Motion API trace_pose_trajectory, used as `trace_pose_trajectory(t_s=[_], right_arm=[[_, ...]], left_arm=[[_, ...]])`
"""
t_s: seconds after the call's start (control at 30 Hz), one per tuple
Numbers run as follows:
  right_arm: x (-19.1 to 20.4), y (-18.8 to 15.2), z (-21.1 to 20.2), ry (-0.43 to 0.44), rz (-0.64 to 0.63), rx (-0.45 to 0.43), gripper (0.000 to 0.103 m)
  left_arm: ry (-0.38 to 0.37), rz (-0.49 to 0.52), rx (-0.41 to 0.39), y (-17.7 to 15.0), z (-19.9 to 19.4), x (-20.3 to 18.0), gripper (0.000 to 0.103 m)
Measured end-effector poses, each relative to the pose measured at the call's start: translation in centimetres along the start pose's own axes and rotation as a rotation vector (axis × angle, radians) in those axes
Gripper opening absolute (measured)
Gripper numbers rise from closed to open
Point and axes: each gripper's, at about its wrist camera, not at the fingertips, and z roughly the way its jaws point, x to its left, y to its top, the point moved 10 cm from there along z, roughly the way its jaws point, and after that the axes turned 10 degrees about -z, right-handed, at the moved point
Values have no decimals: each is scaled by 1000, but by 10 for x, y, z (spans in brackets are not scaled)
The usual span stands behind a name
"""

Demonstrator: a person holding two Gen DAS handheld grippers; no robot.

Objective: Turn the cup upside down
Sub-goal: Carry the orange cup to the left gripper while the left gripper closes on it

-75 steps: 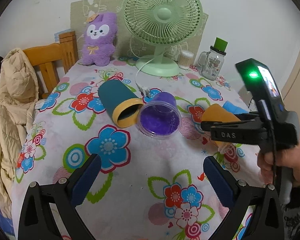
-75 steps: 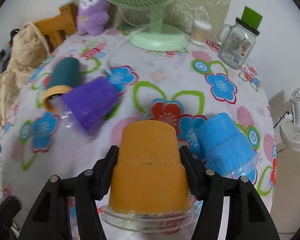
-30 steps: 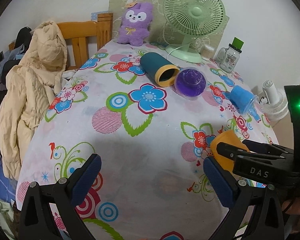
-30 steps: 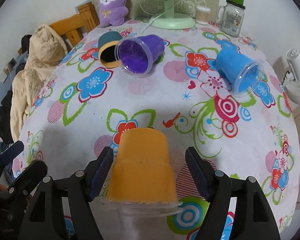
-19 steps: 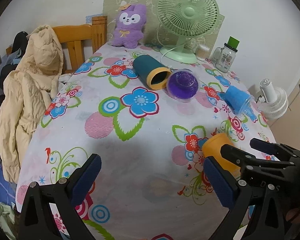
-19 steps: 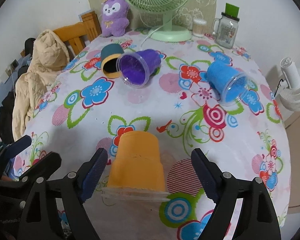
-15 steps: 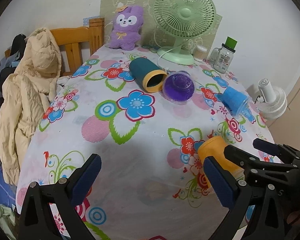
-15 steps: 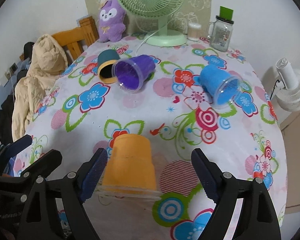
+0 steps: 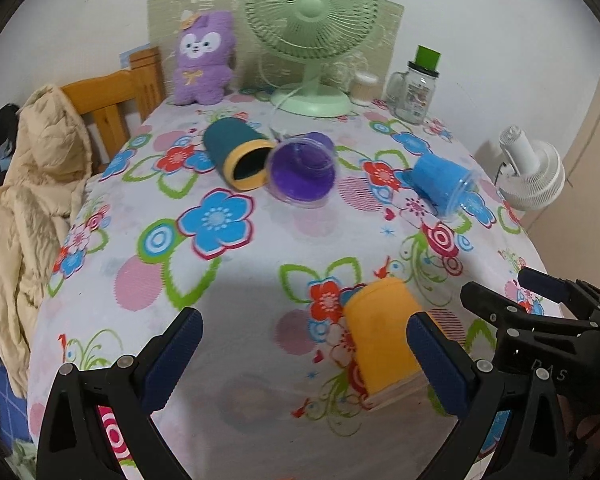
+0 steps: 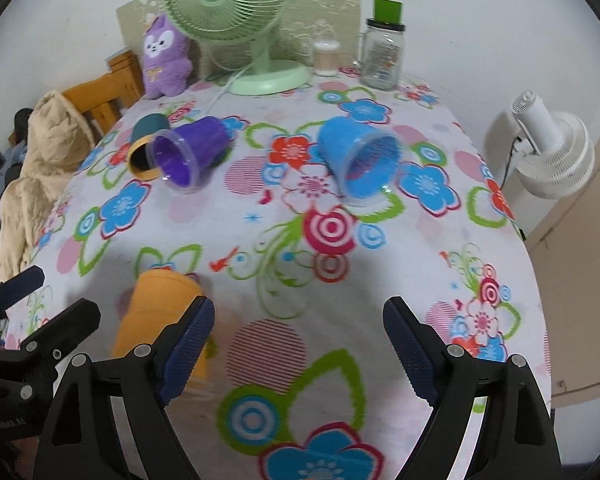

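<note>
An orange cup (image 9: 384, 336) stands upside down on the flowered tablecloth near the front edge; it also shows in the right wrist view (image 10: 156, 320). A blue cup (image 10: 358, 160), a purple cup (image 10: 188, 156) and a teal cup with a yellow rim (image 9: 236, 154) lie on their sides farther back. My left gripper (image 9: 304, 356) is open and empty, with the orange cup just inside its right finger. My right gripper (image 10: 298, 344) is open and empty, to the right of the orange cup.
A green desk fan (image 9: 312, 36), a purple plush toy (image 9: 204, 64) and a glass jar with a green lid (image 9: 418, 84) stand at the back of the table. A wooden chair with a beige jacket (image 9: 32, 184) is left. A white fan (image 10: 548, 152) stands off the right edge.
My right gripper has let go of the upside-down orange cup, opened wide and moved right, away from it. Both grippers have pulled back toward the table's front.
</note>
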Motion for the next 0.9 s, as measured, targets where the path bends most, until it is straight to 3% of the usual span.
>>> trace_pose_trajectory(t_s=[0.33,0.63,0.77,0.9], right_arm=[[-27,-10,9,-42,16,21,88],[-45,-24,21,-42,58,45,88],[-48,-25,22,-37,67,41,88],[-47,-27,24,-26,66,41,88]], left_arm=[[-35,40,54,8,18,-31,103],[-40,24,209,1,51,-36,103],[-52,31,325,-10,69,-40,103],[-12,-2,354,-11,79,-37,103]])
